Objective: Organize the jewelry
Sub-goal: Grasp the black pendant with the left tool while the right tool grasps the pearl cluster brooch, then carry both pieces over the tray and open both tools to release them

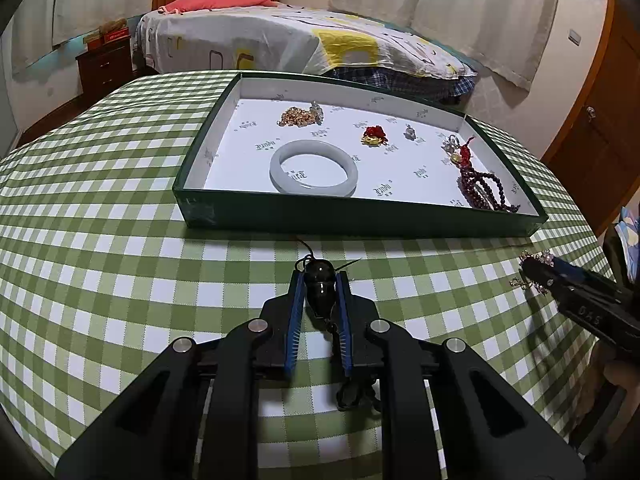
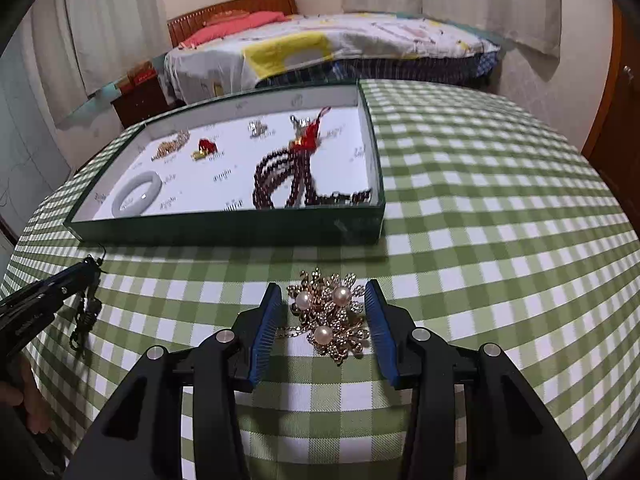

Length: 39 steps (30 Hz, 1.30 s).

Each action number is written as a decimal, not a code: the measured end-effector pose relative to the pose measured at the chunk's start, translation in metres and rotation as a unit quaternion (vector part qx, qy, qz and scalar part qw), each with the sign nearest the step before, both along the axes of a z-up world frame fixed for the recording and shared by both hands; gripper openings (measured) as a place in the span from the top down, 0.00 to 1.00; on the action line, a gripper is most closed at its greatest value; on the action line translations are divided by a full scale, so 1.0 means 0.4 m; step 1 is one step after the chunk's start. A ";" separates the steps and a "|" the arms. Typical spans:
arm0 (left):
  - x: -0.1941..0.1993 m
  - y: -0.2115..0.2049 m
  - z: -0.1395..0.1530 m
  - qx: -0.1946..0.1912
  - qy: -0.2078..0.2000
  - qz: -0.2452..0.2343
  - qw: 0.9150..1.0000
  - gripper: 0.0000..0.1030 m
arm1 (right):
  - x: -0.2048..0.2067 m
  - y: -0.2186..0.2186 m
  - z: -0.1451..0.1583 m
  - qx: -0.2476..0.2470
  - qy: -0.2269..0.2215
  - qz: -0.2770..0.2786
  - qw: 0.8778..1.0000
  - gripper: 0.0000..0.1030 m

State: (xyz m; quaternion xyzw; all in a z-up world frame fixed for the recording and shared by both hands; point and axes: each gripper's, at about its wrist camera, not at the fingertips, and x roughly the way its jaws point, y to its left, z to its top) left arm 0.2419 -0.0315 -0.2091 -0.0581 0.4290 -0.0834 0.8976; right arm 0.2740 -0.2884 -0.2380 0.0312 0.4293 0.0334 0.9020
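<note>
A green-checked tablecloth (image 1: pixel 120 280) carries a shallow green tray (image 1: pixel 360 216) already holding a pale bangle (image 1: pixel 313 167), dark beads (image 1: pixel 484 190) and small charms. Just in front of the tray, the left gripper (image 1: pixel 320 284) is clamped narrow on a black pendant (image 1: pixel 319 280), cord dangling. The right gripper (image 2: pixel 320 308) stands part-open around a pearl brooch (image 2: pixel 330 316) lying on the cloth, pads seemingly not pressing it. The pickup step looks underway; next calls for closing on the brooch, then lifting both pieces over the tray's rim.

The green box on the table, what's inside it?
Inside the green box: a pale bangle, gold chain pile, red-gold charm, small silver charms and dark red beads. Its near wall hides the floor strip behind it.
</note>
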 end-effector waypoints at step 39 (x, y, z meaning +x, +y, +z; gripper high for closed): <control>-0.049 -0.029 0.178 -0.025 -0.082 -0.023 0.996 0.84 | -0.070 0.051 0.189 0.045 -0.089 0.045 0.994 0.90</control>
